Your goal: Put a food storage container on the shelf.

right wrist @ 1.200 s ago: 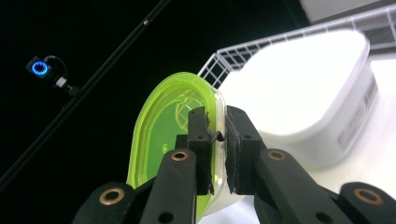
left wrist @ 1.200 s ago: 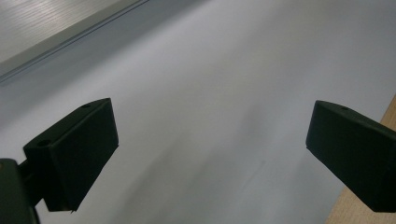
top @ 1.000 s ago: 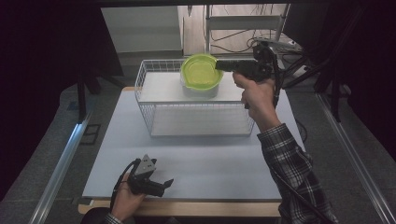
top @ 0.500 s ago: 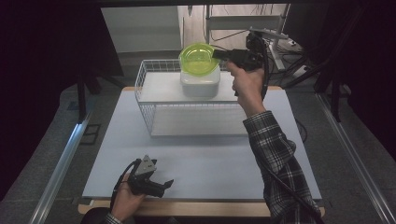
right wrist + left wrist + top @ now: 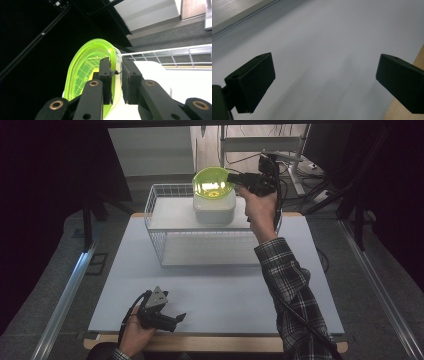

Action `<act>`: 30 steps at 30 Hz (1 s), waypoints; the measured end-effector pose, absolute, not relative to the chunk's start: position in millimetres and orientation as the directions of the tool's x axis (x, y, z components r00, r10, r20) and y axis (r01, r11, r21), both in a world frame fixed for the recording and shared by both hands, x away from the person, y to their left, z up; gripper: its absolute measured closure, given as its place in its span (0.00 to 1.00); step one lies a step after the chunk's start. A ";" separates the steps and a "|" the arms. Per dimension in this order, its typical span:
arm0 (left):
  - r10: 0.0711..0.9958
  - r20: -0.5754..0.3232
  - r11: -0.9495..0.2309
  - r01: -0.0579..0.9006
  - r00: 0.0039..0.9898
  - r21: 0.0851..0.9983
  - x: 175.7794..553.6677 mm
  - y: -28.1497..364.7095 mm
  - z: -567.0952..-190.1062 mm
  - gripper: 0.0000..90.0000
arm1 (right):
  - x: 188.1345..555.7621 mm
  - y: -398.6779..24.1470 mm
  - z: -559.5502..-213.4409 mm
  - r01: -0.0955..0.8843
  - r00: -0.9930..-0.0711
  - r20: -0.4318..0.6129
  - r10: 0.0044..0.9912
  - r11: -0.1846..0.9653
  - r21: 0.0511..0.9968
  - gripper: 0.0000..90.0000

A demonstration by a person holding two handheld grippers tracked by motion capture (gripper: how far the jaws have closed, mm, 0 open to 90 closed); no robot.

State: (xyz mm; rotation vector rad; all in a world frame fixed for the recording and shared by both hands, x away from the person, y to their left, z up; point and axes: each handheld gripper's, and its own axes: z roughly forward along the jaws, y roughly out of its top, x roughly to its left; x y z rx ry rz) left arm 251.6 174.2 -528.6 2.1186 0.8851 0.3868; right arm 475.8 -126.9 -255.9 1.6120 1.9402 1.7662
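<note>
A translucent green lid [image 5: 212, 181] is held tilted above a white box [image 5: 214, 207] that stands in a white wire basket [image 5: 165, 222]. My right gripper [image 5: 233, 178] is shut on the lid's right rim, raised over the basket's back right. In the right gripper view the two jaws pinch the green lid [image 5: 85, 67] at its edge, with the white box [image 5: 155, 72] beneath. My left gripper [image 5: 176, 319] rests low near the table's front edge, held by a hand, open. In the left gripper view its jaws stand wide apart over the bare white table top [image 5: 324, 50].
The white table top [image 5: 225, 290] has a wooden front edge [image 5: 210, 342]. Metal rails [image 5: 65, 290] run along both sides on the floor. A rack with cables [image 5: 280, 145] stands behind the table. A plaid sleeve [image 5: 292, 290] reaches over the table's right half.
The right gripper has lifted the green lid up off the white box and tilted it toward the back. The left gripper has stayed put.
</note>
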 end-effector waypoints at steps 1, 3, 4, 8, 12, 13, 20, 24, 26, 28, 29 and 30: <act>0.704 -0.021 -0.444 0.463 0.710 0.767 251.7 174.1 -528.7 0.02 | 476.2 -126.7 -256.2 0.623 -0.447 0.560 0.698 -0.206 0.754 0.85; 0.704 -0.022 -0.444 0.464 0.710 0.767 251.8 174.1 -528.9 0.02 | 477.9 -126.5 -257.4 0.626 -0.441 0.557 0.704 -0.204 0.753 0.83; 0.704 -0.022 -0.444 0.464 0.710 0.766 251.8 174.1 -528.9 0.02 | 479.0 -126.7 -258.3 0.627 -0.437 0.558 0.705 -0.207 0.751 0.82; 0.703 -0.025 -0.443 0.465 0.711 0.766 252.0 174.1 -529.2 0.02 | 482.6 -128.1 -260.0 0.633 -0.423 0.559 0.713 -0.208 0.745 0.81; 0.703 -0.024 -0.445 0.466 0.711 0.765 252.0 173.7 -529.4 0.02 | 485.9 -129.8 -262.5 0.639 -0.416 0.564 0.713 -0.212 0.739 0.77; 0.703 -0.024 -0.445 0.466 0.711 0.765 252.0 173.7 -529.4 0.02 | 486.3 -130.3 -262.8 0.641 -0.414 0.566 0.713 -0.213 0.737 0.76; 0.704 -0.024 -0.443 0.467 0.709 0.765 251.9 174.0 -529.1 0.02 | 486.7 -134.7 -261.6 0.621 -0.442 0.560 0.701 -0.211 0.755 0.55; 0.704 -0.024 -0.444 0.467 0.709 0.765 252.1 174.0 -529.2 0.02 | 486.7 -139.4 -261.5 0.609 -0.496 0.547 0.675 -0.178 0.773 0.39; 0.704 -0.024 -0.445 0.467 0.709 0.764 252.1 173.8 -529.3 0.02 | 486.8 -141.2 -263.0 0.613 -0.516 0.543 0.663 -0.157 0.774 0.34; 0.705 -0.023 -0.445 0.468 0.709 0.763 252.1 173.7 -529.4 0.02 | 485.9 -143.4 -265.6 0.605 -0.533 0.530 0.660 -0.142 0.784 0.29; 0.704 -0.020 -0.448 0.466 0.710 0.763 252.3 173.8 -529.4 0.02 | 485.4 -144.3 -267.1 0.604 -0.539 0.525 0.659 -0.132 0.786 0.28; 0.705 -0.021 -0.447 0.467 0.709 0.763 252.3 173.8 -529.5 0.02 | 484.5 -144.9 -268.5 0.604 -0.542 0.525 0.657 -0.130 0.786 0.26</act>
